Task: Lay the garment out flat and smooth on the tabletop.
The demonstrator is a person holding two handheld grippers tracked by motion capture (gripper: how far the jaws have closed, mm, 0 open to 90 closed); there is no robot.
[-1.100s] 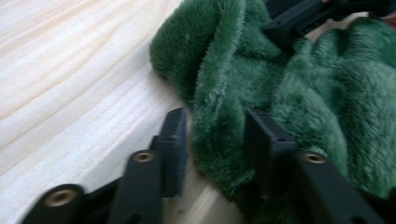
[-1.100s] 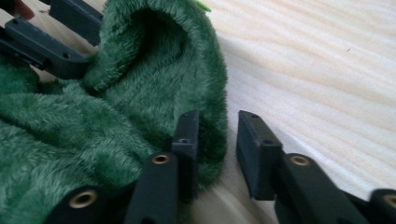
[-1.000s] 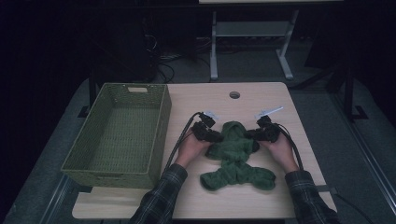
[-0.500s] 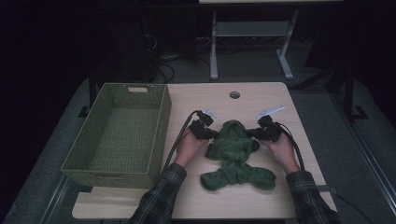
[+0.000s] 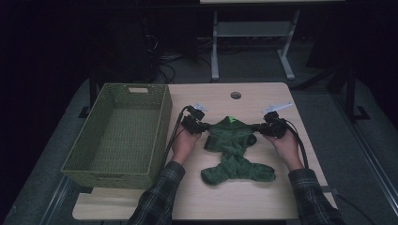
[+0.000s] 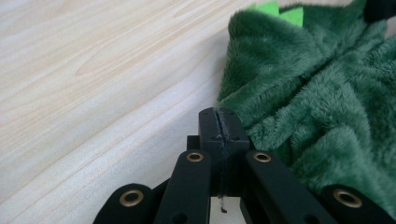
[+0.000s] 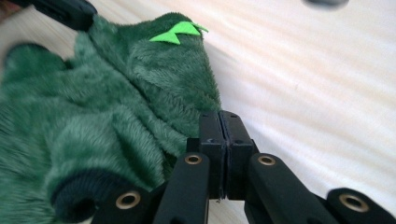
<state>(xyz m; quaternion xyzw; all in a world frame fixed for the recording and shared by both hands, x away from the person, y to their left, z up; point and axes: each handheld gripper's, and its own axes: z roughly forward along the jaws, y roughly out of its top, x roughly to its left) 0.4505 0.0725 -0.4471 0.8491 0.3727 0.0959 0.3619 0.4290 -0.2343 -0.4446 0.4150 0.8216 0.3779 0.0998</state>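
Note:
A dark green fleece garment (image 5: 232,145) with a lime green tag (image 5: 230,119) lies on the light wood table (image 5: 263,197). Its far edge is stretched between my two grippers. My left gripper (image 5: 202,126) is shut on the garment's left corner; in the left gripper view the closed jaws (image 6: 218,116) pinch the edge of the fleece (image 6: 327,93). My right gripper (image 5: 257,127) is shut on the right corner, and in its own view the jaws (image 7: 223,119) meet at the fleece edge (image 7: 116,116) below the tag (image 7: 180,31).
An empty green woven basket (image 5: 164,117) stands on the left part of the table, close to my left hand. A round cable hole (image 5: 235,95) sits near the far edge. Dark floor and a metal stand lie beyond the table.
Both grippers have closed on the garment's far corners. The left hand has drawn a little to the left and away, so the far edge is now spread wider.

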